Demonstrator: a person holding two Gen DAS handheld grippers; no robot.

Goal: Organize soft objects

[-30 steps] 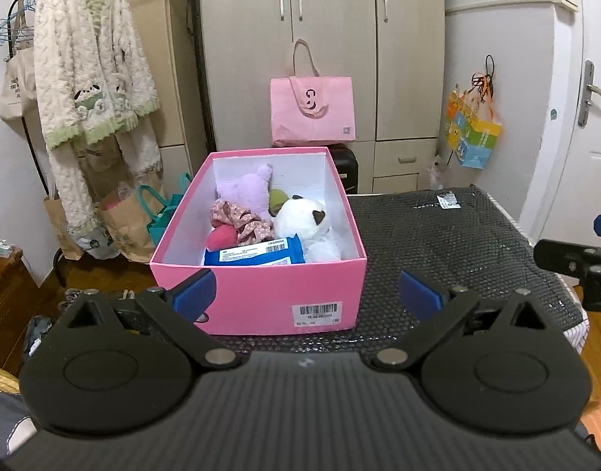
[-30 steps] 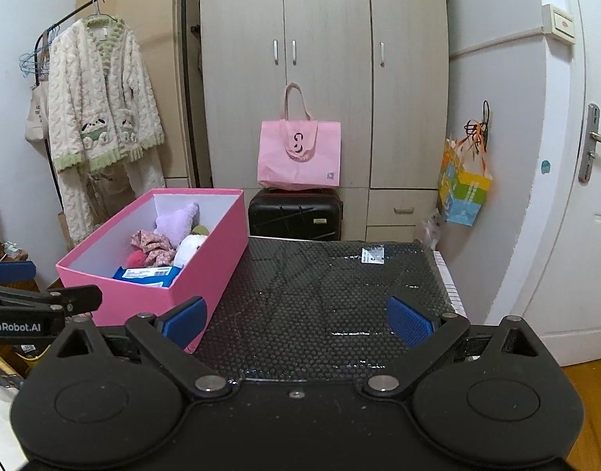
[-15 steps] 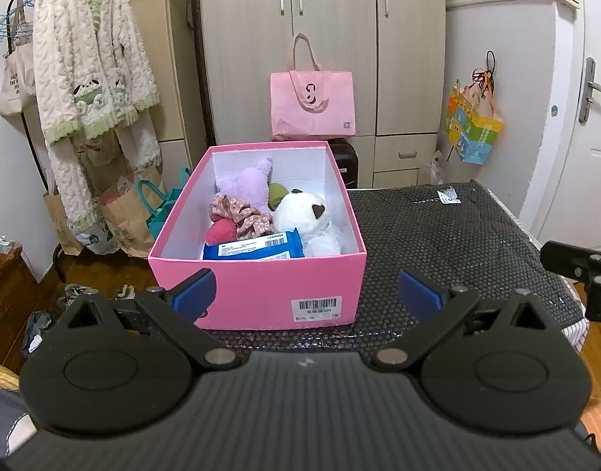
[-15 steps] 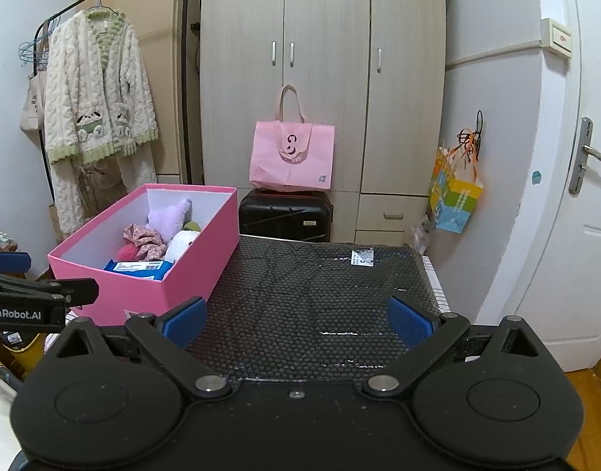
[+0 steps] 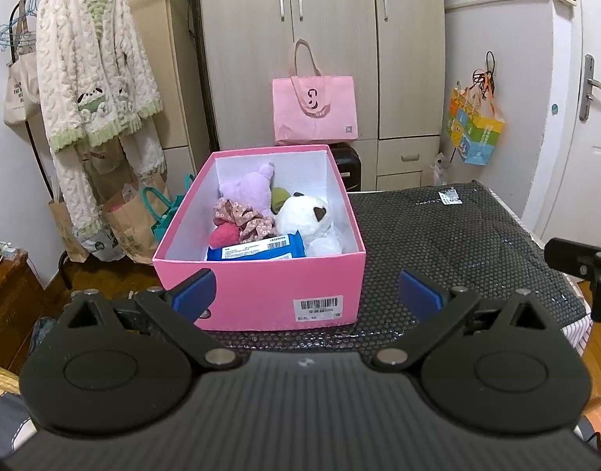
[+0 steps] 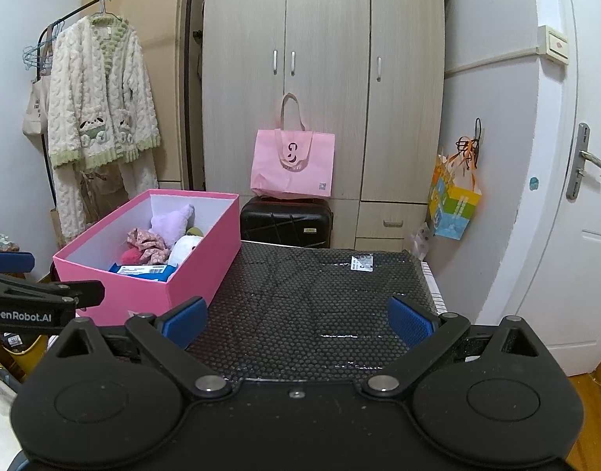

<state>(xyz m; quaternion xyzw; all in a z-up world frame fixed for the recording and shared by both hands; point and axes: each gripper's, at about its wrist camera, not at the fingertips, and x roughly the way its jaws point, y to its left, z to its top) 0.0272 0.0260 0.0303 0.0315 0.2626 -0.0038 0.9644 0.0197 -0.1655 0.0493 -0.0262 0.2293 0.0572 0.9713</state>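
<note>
- Our left gripper (image 5: pixel 307 294) is spread wide and empty, facing the near wall of the pink box (image 5: pixel 257 286), which sits at the left edge of the black mat (image 5: pixel 457 243).
- Inside we see a purple plush (image 5: pixel 247 194), a floral scrunchie (image 5: pixel 243 218), a white plush (image 5: pixel 308 218) and a blue packet (image 5: pixel 257 251).
- Our right gripper (image 6: pixel 296 320) is also spread wide and empty, over bare mat to the right of the box.
- Only the right view shows the black suitcase (image 6: pixel 286 221) whole, under the pink bag (image 6: pixel 292 163).
</note>
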